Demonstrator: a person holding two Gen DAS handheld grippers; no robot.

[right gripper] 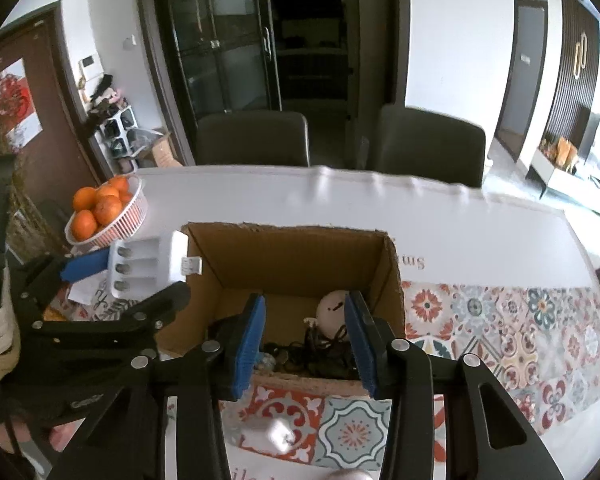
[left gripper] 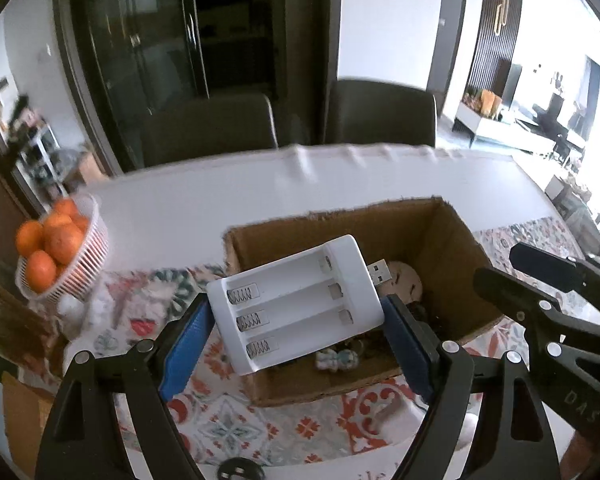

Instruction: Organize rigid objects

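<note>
My left gripper [left gripper: 298, 334] is shut on a white USB battery charger [left gripper: 296, 304], holding it tilted above the left rim of an open cardboard box [left gripper: 452, 240]. The charger has three empty slots and a USB plug pointing into the box. It also shows in the right wrist view [right gripper: 148, 266] at the box's left edge. My right gripper [right gripper: 306, 344] is open and empty, hovering over the box's near side [right gripper: 300, 380]. The box [right gripper: 292, 256] holds a round pale wooden piece [right gripper: 332, 304], dark cables and small items.
A white basket of oranges [right gripper: 112, 216] stands at the table's left. A patterned tile-print runner [right gripper: 500, 340] covers the near table, a white cloth [right gripper: 380, 208] the far part. Two dark chairs [right gripper: 428, 144] stand behind the table.
</note>
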